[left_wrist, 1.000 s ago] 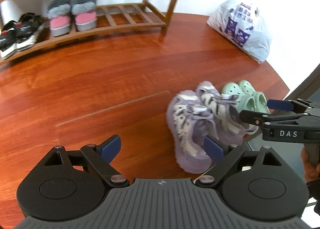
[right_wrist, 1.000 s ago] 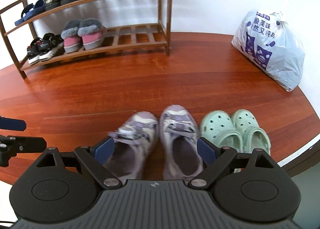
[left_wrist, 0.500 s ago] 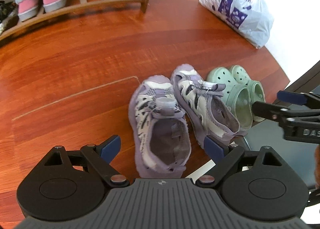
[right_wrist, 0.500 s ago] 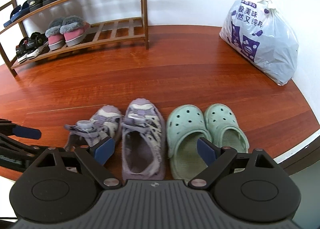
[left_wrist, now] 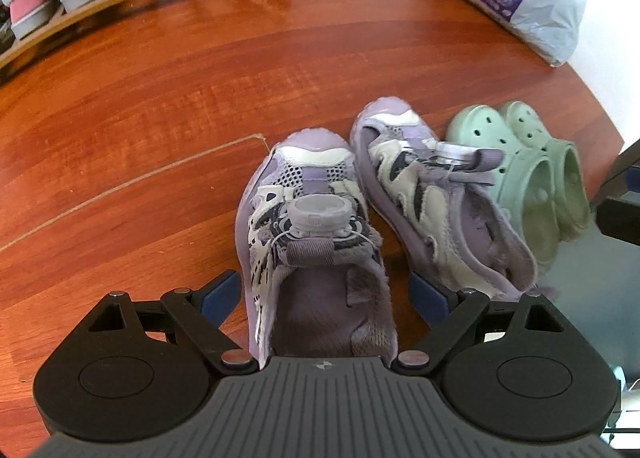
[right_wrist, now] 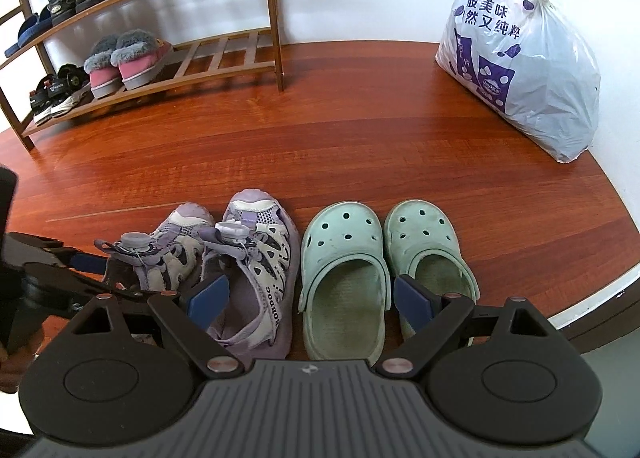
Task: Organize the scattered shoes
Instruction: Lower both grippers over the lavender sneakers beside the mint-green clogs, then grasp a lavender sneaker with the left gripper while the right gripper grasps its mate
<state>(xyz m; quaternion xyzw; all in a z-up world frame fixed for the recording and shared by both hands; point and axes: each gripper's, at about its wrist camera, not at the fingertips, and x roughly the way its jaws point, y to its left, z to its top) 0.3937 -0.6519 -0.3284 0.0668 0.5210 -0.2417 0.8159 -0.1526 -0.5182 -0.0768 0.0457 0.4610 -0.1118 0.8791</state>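
Two purple sandals and two mint green clogs stand side by side on the red wooden floor, toes toward the wall. My left gripper [left_wrist: 324, 296] is open, its fingers on either side of the heel of the left purple sandal [left_wrist: 308, 226], not pressing it. The right purple sandal [left_wrist: 424, 186] lies just beside it. My right gripper [right_wrist: 310, 298] is open around the heel of the left green clog [right_wrist: 340, 258]. The right green clog [right_wrist: 428, 246] sits past its right finger. The left gripper also shows in the right wrist view [right_wrist: 76, 258].
A wooden shoe rack [right_wrist: 224, 58] stands at the back left with pink fur slippers [right_wrist: 128, 58], black sandals and dark shoes on its shelves. A white plastic bag [right_wrist: 520, 70] leans on the wall at the right. The floor edge runs close on the right.
Both grippers have moved forward and down toward the shoes. The left now straddles the left purple sandal's heel; the right has shifted right onto the left green clog.
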